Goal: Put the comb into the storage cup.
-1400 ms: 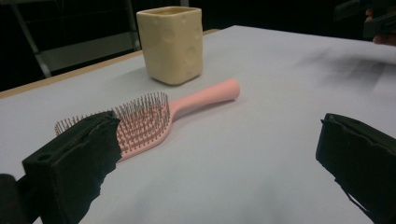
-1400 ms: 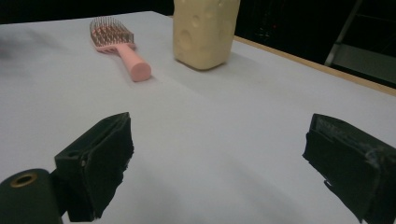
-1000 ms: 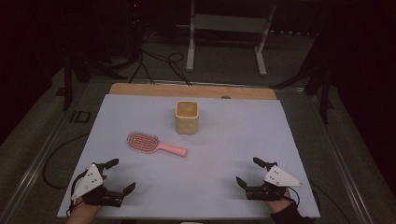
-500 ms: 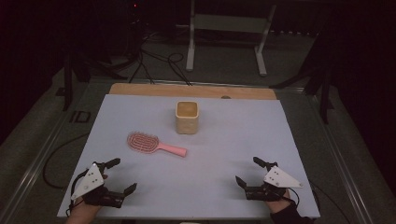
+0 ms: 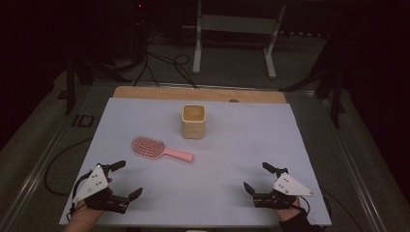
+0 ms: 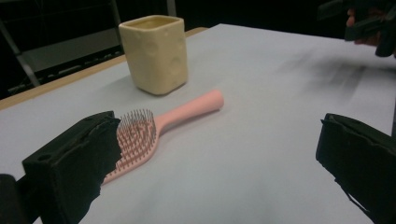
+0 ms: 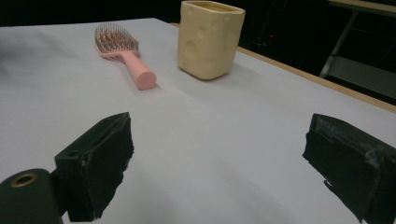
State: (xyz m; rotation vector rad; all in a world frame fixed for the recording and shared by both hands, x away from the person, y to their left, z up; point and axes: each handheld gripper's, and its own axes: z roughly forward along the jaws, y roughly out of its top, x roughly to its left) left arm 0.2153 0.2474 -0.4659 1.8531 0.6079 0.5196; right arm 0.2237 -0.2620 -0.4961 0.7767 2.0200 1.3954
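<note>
High view, layout: hairbrush lies flat on the pale table, left of centre, with the cream cup standing upright just beyond its handle end, apart from it.
High view, tongs: left gripper and right gripper both rest at the near edge, one toward each corner, each with jaws spread and nothing between them.
High view, key relation: brush sits ahead of the left gripper and slightly inward; the right gripper is well apart from it, across the table. Left hand is clearly the nearer one.
High view, long axis: runs across the table, bristle head toward the left, handle toward the right and a little nearer the person.
Left gripper view, target: hairbrush lies straight ahead with bristles up, its head partly behind the left-hand jaw, handle pointing away toward the cream cup.
Left gripper view, tongs: left gripper has jaws wide apart, gripping nothing.
Right gripper view, target: hairbrush lies far off at upper left, handle end toward the camera, cream cup just beside it.
Right gripper view, tongs: right gripper is spread open over bare table.
Judgement: a reach for the brush looks best made by the left hand, closing across the narrow handle rather than along it.
Writing: no brand, label or lettering can be read on anything.
</note>
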